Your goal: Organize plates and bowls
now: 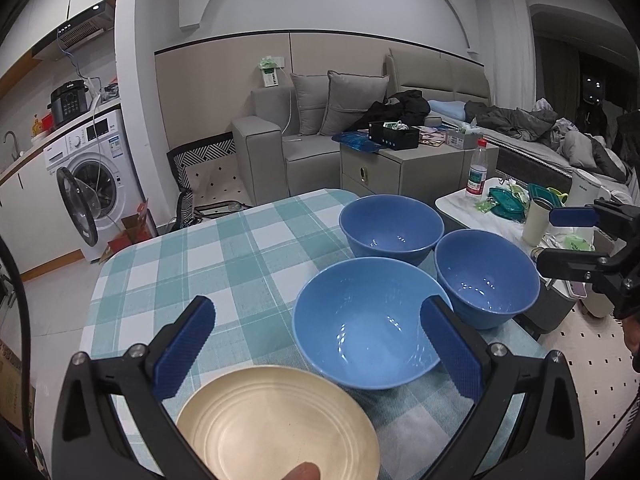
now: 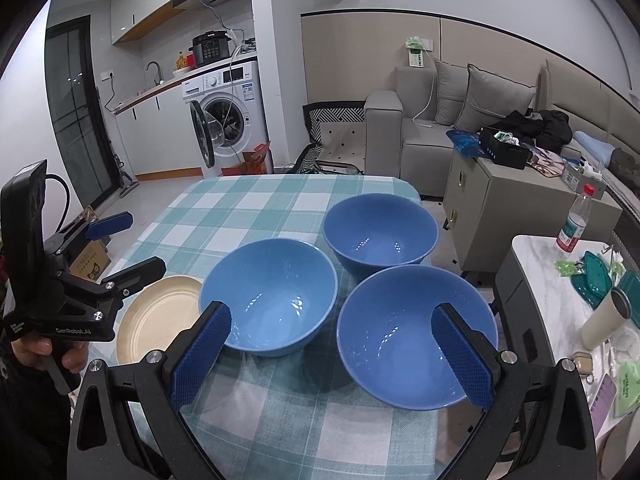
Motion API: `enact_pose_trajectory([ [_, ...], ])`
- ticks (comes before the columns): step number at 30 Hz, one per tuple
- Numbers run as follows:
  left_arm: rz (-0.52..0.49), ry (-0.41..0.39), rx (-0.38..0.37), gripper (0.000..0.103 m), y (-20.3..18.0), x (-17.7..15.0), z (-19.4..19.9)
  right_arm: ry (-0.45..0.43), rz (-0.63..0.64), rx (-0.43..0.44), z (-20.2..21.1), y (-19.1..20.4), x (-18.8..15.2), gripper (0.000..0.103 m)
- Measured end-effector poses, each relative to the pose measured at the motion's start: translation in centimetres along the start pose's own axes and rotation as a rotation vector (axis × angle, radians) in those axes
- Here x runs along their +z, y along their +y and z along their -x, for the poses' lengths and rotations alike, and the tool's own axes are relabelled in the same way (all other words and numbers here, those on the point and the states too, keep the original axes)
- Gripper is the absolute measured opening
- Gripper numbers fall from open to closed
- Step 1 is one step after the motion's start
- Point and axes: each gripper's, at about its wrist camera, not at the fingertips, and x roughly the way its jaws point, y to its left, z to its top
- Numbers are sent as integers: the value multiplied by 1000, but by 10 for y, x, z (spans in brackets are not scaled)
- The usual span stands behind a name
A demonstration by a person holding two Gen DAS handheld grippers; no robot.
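Checked tablecloth (image 2: 248, 208) fills mid-frame, with three blue bowls (image 2: 268, 300) clustered centre-right and one cream plate (image 2: 160, 316) at lower left. They seem spread for sorting. Both the left gripper (image 1: 316, 344) and right gripper (image 2: 332, 356) are held spread, grasping nothing.

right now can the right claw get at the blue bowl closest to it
Probably yes. The right claw is open and hovers just short of the nearest blue bowl, whose rim faces it with nothing between. The neighbouring blue bowl sits close on its left.
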Motion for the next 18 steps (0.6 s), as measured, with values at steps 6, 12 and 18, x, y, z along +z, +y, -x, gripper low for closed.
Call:
enact_pose_trajectory([
  [6,10,13,-17,103,-1,9,-16,15,-13,-12,-6,-8,10,102],
  [12,4,23,-28,103,-2,18,-31,25,-18,-29,-12,-16,19,102],
  [18,-2,33,-33,103,0,26,-44,41,-28,-42,-21,-23,27,102],
])
